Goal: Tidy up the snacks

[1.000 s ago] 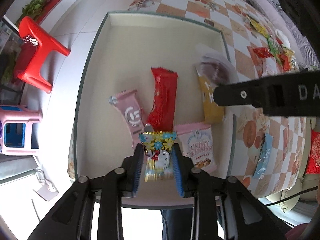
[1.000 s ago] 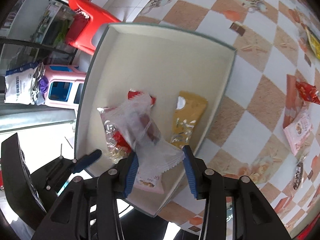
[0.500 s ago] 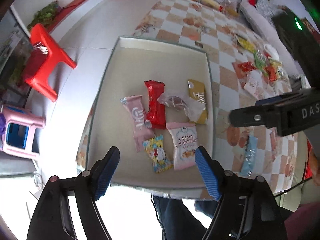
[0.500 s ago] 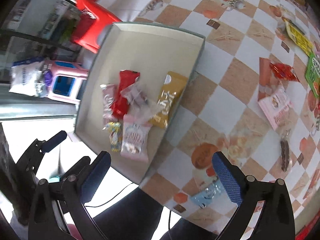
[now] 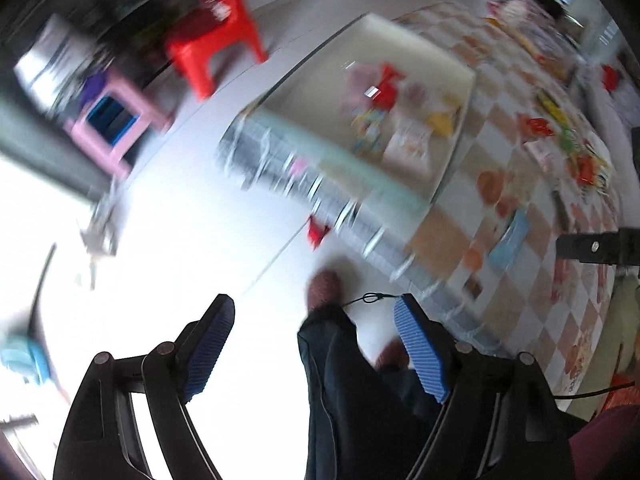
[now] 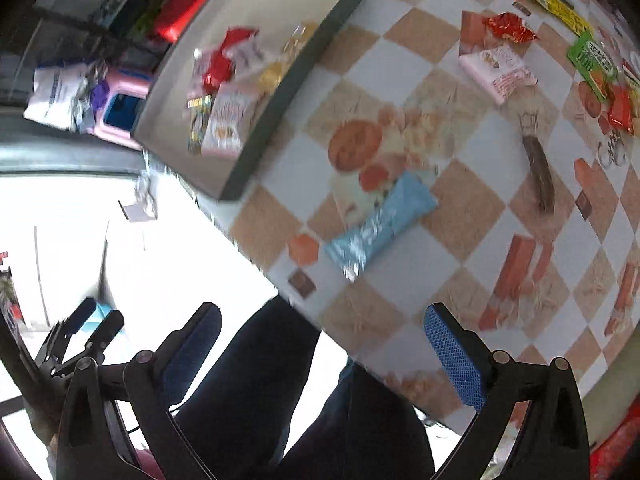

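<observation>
Left wrist view: the left claw (image 5: 314, 346) is spread wide and empty, pulled back past the table edge, so the tray (image 5: 404, 196) now sits well ahead and above it; a second ago it pinched a flowered packet there. The right claw (image 6: 322, 354) has likewise let go of its clear wrapper and gapes wide, empty. Both packets now lie among the snacks (image 6: 224, 92) in the tray. A blue packet (image 6: 380, 220) lies just ahead of the right claw, likely the next pick; several more wait further right.
</observation>
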`<action>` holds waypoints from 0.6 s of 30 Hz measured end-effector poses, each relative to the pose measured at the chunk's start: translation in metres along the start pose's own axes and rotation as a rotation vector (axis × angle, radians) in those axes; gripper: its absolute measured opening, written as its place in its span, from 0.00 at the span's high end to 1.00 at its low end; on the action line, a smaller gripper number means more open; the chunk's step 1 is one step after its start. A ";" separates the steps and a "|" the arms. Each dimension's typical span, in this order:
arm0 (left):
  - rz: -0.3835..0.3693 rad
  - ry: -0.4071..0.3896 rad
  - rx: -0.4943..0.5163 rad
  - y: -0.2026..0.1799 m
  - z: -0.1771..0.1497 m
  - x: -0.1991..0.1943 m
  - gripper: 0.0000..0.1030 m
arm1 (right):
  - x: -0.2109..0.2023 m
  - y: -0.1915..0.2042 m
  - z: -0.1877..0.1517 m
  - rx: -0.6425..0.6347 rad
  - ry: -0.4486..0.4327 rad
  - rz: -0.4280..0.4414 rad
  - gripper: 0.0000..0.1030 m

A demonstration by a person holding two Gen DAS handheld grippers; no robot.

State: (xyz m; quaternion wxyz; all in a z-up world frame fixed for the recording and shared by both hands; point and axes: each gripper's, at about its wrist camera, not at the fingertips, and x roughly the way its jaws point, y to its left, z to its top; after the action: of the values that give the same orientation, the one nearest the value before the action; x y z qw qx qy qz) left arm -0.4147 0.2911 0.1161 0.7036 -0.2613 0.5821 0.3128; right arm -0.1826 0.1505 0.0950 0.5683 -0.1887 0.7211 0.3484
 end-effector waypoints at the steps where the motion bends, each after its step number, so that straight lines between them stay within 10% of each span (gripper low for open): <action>1: -0.001 0.012 -0.046 0.008 -0.010 -0.003 0.18 | -0.001 0.004 -0.002 -0.018 0.007 -0.001 0.01; 18: 0.133 -0.089 -0.365 0.106 -0.085 -0.066 0.18 | 0.011 0.127 -0.007 -0.352 0.038 -0.015 0.01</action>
State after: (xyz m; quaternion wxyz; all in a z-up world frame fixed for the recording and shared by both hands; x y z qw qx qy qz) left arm -0.5572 0.2908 0.1652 0.6475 -0.3313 0.4999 0.4702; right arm -0.2754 0.2337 0.1218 0.5152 -0.2971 0.6582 0.4616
